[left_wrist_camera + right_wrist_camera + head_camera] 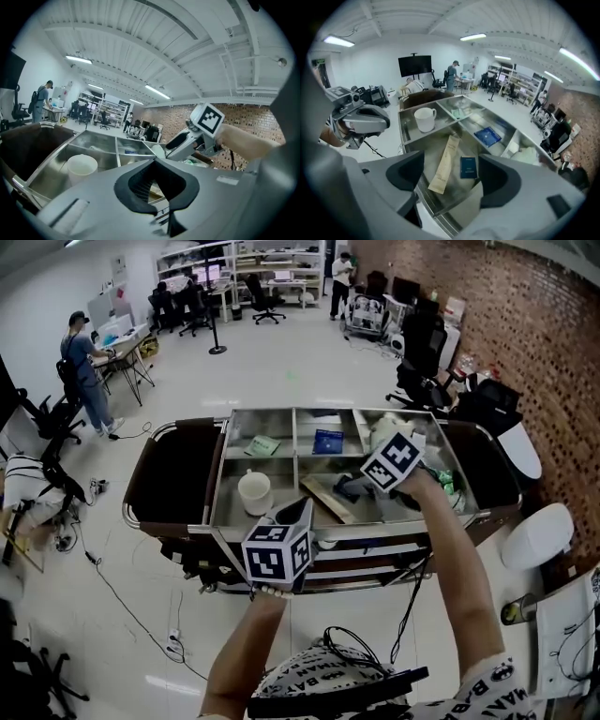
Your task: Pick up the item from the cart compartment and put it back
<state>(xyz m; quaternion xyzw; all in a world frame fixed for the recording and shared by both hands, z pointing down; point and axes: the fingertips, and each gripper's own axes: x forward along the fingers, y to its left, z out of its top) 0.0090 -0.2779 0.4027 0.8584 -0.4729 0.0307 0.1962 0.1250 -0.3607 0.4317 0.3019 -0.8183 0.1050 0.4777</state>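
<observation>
While the right gripper (452,180) hangs over the cart's (225,526) front-middle compartment, its jaws are spread and empty.
Tan packet (445,164) and small dark-blue booklet (468,167) lie flat on that compartment's floor, below the gap between the jaws, untouched. Right forearm reaches out over the near rim. Left gripper (302,505) sits at that rim, jaws pressed together on nothing.

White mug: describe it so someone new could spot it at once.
Look at the steel cart mid-room. In its near-left compartment stands the white mug, upright. It alone is round and handled; the tan packet next door lies flat.
</observation>
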